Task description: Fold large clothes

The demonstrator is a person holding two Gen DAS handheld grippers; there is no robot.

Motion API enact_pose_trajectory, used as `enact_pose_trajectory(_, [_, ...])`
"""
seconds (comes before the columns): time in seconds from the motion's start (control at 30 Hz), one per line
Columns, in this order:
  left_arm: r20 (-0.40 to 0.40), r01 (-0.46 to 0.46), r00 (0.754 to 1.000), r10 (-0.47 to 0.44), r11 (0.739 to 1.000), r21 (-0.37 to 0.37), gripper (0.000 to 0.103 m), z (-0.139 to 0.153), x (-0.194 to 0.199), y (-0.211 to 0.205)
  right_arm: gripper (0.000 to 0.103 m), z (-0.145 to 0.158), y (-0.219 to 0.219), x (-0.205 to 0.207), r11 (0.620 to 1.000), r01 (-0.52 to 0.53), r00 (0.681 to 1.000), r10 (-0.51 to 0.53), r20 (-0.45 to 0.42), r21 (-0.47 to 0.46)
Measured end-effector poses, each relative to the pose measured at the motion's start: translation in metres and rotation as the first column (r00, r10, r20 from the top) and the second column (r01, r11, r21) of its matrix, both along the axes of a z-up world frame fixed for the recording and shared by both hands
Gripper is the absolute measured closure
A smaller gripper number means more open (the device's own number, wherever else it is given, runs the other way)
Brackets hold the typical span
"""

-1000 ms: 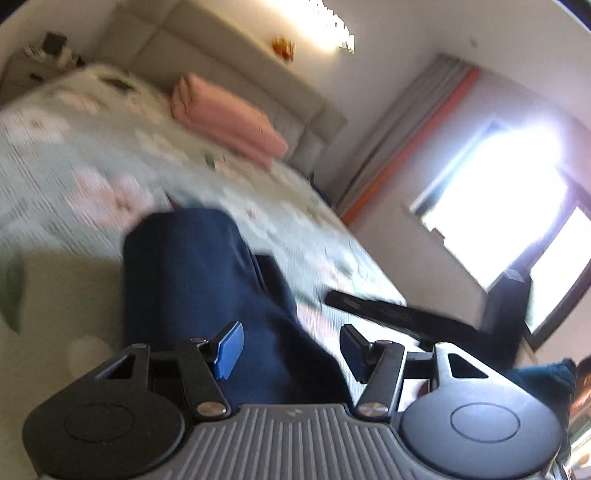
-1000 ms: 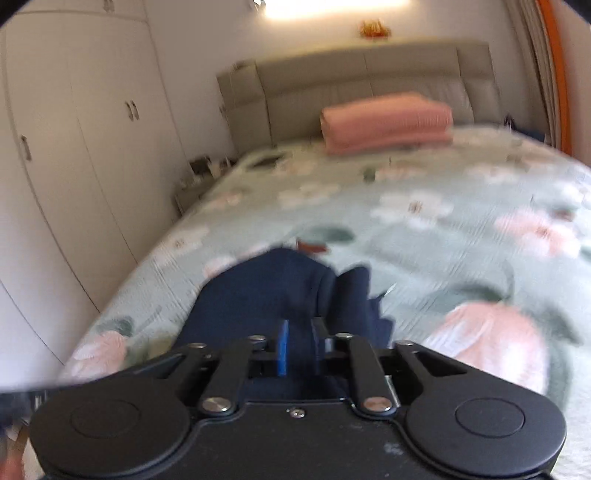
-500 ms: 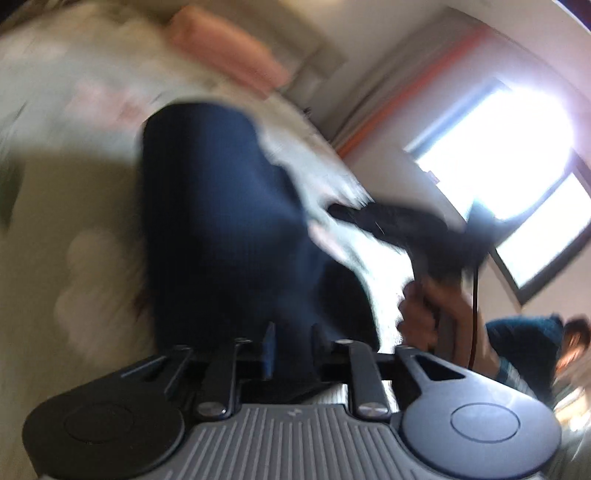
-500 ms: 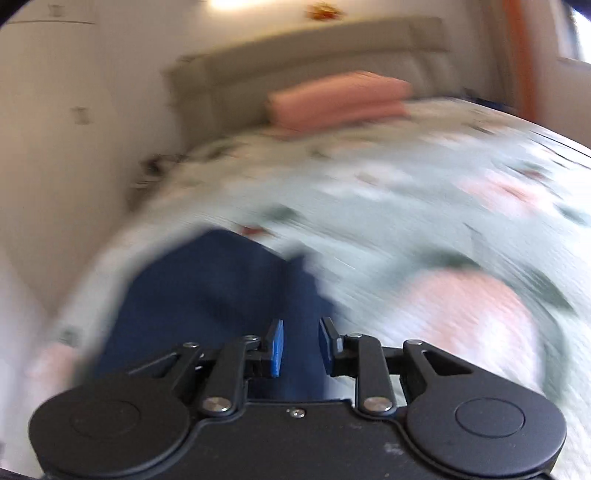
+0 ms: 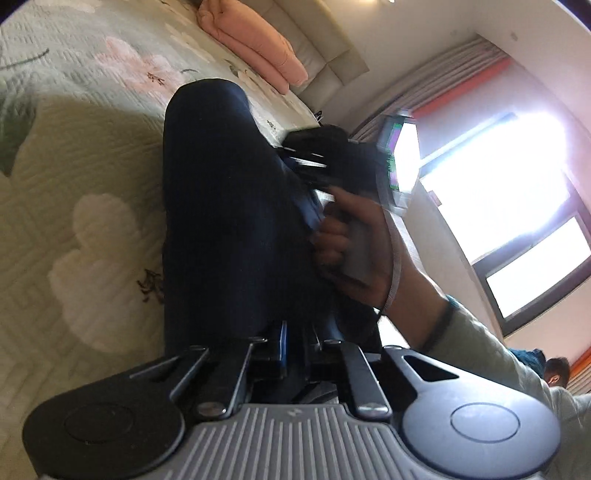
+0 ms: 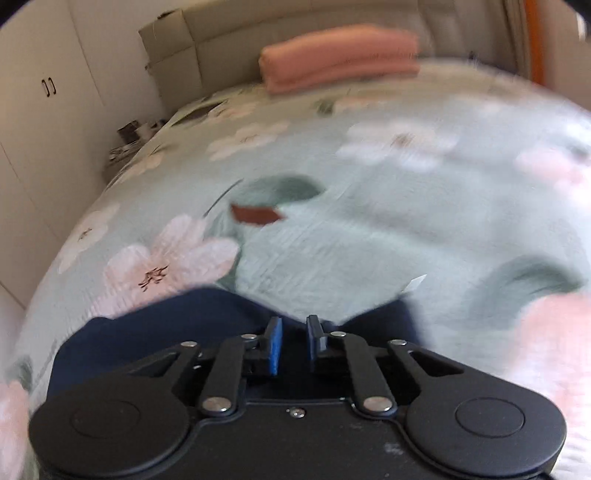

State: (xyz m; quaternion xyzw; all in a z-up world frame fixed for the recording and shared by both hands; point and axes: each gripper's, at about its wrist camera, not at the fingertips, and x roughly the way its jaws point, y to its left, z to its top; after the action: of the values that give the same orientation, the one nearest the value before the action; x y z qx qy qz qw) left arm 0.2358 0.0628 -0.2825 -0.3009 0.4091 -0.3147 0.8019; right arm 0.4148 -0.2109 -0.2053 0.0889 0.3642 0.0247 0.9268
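On the flowered bed (image 6: 369,240), a navy garment (image 5: 221,221) lies bunched near its edge. Left tool (image 5: 295,339) has just been closing and now pinches the navy cloth. Right tool (image 6: 293,334), also just narrowing, stands nearly closed with the garment's edge between its blue pads (image 6: 275,343); whether they press it I cannot tell.

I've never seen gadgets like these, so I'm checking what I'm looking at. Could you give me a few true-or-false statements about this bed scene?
1. The dark garment is navy blue. True.
2. It lies on a plain white sheet. False: the bedspread is pale green with flowers.
3. A folded pink blanket sits by the headboard. True.
4. The left hand-held gripper gapes wide open. False: it is closed on the garment.
5. A bare hand holds the right hand-held gripper. True.
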Motion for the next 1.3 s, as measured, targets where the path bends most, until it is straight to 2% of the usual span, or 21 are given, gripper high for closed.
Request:
enact_pose_trajectory(0.07, [0.017, -0.004, 1.0, 0.003, 0.999, 0.04, 0.092, 0.008, -0.004, -0.002, 0.065, 0.025, -0.008, -0.053, 0.999, -0.053, 0.996, 0.053, 0.072, 0.007])
enact_pose_trajectory(0.13, [0.019, -0.016, 1.0, 0.015, 0.995, 0.096, 0.092, 0.013, -0.007, -0.01, 0.052, 0.033, -0.015, -0.103, 0.996, -0.087, 0.994, 0.086, 0.071, 0.016])
enact_pose_trajectory(0.2, [-0.01, -0.044, 0.999, 0.045, 0.994, 0.103, 0.092, 0.014, -0.007, -0.014, 0.052, 0.023, -0.018, -0.146, 0.997, -0.071, 0.997, 0.071, 0.003, -0.015])
enact_pose_trajectory(0.27, [-0.037, -0.074, 0.996, 0.078, 0.992, 0.105, 0.093, 0.014, -0.005, -0.015, 0.061, 0.002, -0.023, -0.186, 0.996, -0.054, 0.997, 0.049, -0.065, -0.07])
enact_pose_trajectory(0.3, [-0.04, -0.084, 0.995, 0.089, 0.99, 0.118, 0.093, 0.016, -0.005, -0.014, 0.061, -0.006, -0.023, -0.2, 0.994, -0.045, 0.996, 0.036, -0.086, -0.102])
enact_pose_trajectory(0.43, [-0.027, -0.097, 0.994, 0.104, 0.973, 0.208, 0.093, 0.029, -0.016, -0.026, 0.06, -0.026, -0.03, -0.253, 0.985, -0.021, 0.992, 0.0, -0.124, -0.168])
enact_pose_trajectory(0.5, [-0.025, -0.103, 0.993, 0.113, 0.961, 0.255, 0.093, 0.036, -0.023, -0.028, 0.06, -0.03, -0.038, -0.263, 0.985, 0.013, 0.982, -0.045, -0.185, -0.172])
enact_pose_trajectory(0.57, [-0.038, -0.107, 0.992, 0.124, 0.949, 0.296, 0.093, 0.045, -0.029, -0.032, 0.06, -0.023, -0.049, -0.278, 0.988, 0.063, 0.976, -0.091, -0.196, -0.143])
enact_pose_trajectory(0.63, [-0.057, -0.114, 0.989, 0.139, 0.941, 0.319, 0.09, 0.058, -0.043, -0.032, 0.06, -0.004, -0.057, -0.289, 0.987, 0.099, 0.98, -0.119, -0.162, -0.127])
enact_pose_trajectory(0.7, [-0.023, -0.114, 0.991, 0.13, 0.932, 0.344, 0.086, 0.076, -0.072, -0.03, 0.06, 0.023, -0.063, -0.301, 0.987, 0.128, 0.984, -0.139, -0.114, -0.1])
enact_pose_trajectory(0.8, [0.054, -0.144, 0.99, 0.134, 0.912, 0.383, 0.078, 0.107, -0.106, -0.029, 0.057, 0.066, -0.064, -0.321, 0.988, 0.151, 0.988, -0.152, -0.026, -0.025])
enact_pose_trajectory(0.87, [0.105, -0.189, 0.981, 0.16, 0.896, 0.401, 0.071, 0.127, -0.126, -0.029, 0.032, 0.094, -0.059, -0.335, 0.986, 0.164, 0.986, -0.164, 0.038, 0.003])
enact_pose_trajectory(0.9, [0.13, -0.21, 0.977, 0.171, 0.889, 0.406, 0.07, 0.135, -0.133, -0.03, 0.028, 0.106, -0.057, -0.341, 0.986, 0.165, 0.983, -0.165, 0.075, 0.007])
enact_pose_trajectory(1.0, [0.212, -0.264, 0.958, 0.192, 0.882, 0.392, 0.057, 0.165, -0.157, -0.03, 0.023, 0.141, -0.046, -0.363, 0.991, 0.137, 0.977, -0.136, 0.166, 0.007])
enact_pose_trajectory(1.07, [0.267, -0.319, 0.937, 0.225, 0.862, 0.393, 0.033, 0.185, -0.172, -0.03, 0.021, 0.16, -0.04, -0.378, 0.99, 0.141, 0.968, -0.137, 0.211, -0.003])
enact_pose_trajectory(1.13, [0.324, -0.394, 0.904, 0.278, 0.835, 0.383, 0.026, 0.204, -0.186, -0.026, 0.021, 0.174, -0.035, -0.387, 0.989, 0.144, 0.962, -0.135, 0.236, -0.022])
enact_pose_trajectory(1.2, [0.365, -0.444, 0.876, 0.315, 0.822, 0.357, 0.024, 0.222, -0.2, -0.022, 0.02, 0.189, -0.03, -0.397, 0.989, 0.145, 0.958, -0.132, 0.255, -0.033])
enact_pose_trajectory(1.23, [0.382, -0.463, 0.864, 0.329, 0.818, 0.342, 0.019, 0.231, -0.206, -0.02, 0.019, 0.195, -0.028, -0.4, 0.989, 0.144, 0.956, -0.131, 0.263, -0.03])
enact_pose_trajectory(1.3, [0.39, -0.475, 0.856, 0.338, 0.812, 0.34, 0.008, 0.248, -0.216, -0.019, 0.008, 0.205, -0.024, -0.405, 0.989, 0.145, 0.954, -0.134, 0.267, -0.02])
